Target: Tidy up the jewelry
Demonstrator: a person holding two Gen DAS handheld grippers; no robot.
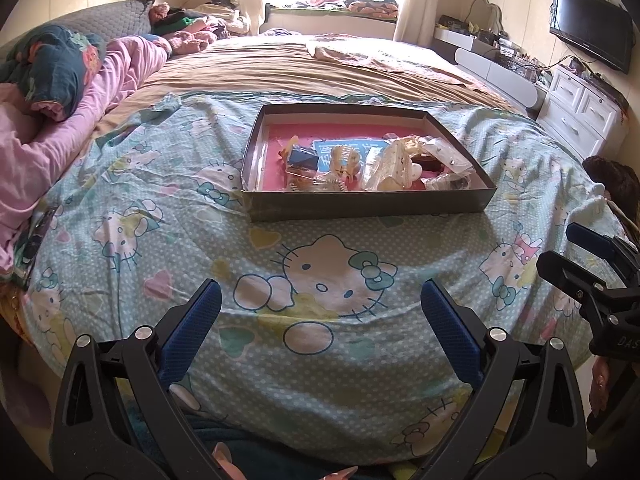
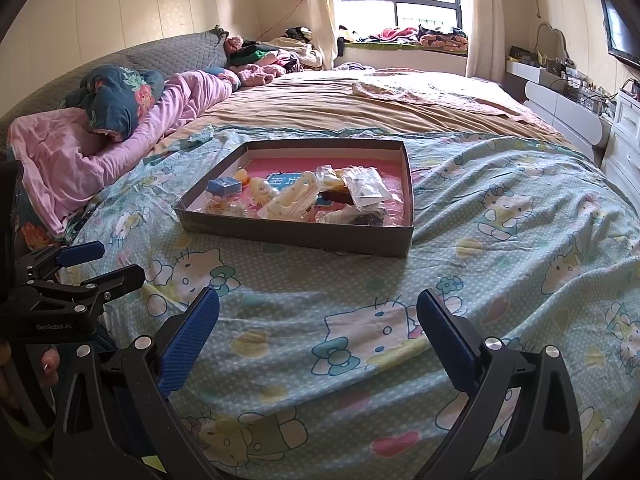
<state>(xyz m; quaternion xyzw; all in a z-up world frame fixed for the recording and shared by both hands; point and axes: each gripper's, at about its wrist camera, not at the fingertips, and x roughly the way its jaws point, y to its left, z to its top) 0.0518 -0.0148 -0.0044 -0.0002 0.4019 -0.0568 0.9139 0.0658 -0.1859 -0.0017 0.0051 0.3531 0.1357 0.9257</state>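
A shallow grey cardboard box with a pink floor lies on the Hello Kitty bedsheet. It holds several jewelry items: cream hair clips, a small blue box and clear plastic bags. The box also shows in the right wrist view, with the hair clips, blue box and bags. My left gripper is open and empty, short of the box. My right gripper is open and empty too. Each gripper shows at the edge of the other's view.
A pink quilt and a dark floral pillow lie along the bed's left side. A tan blanket covers the far half. White drawers and a wall television stand right of the bed.
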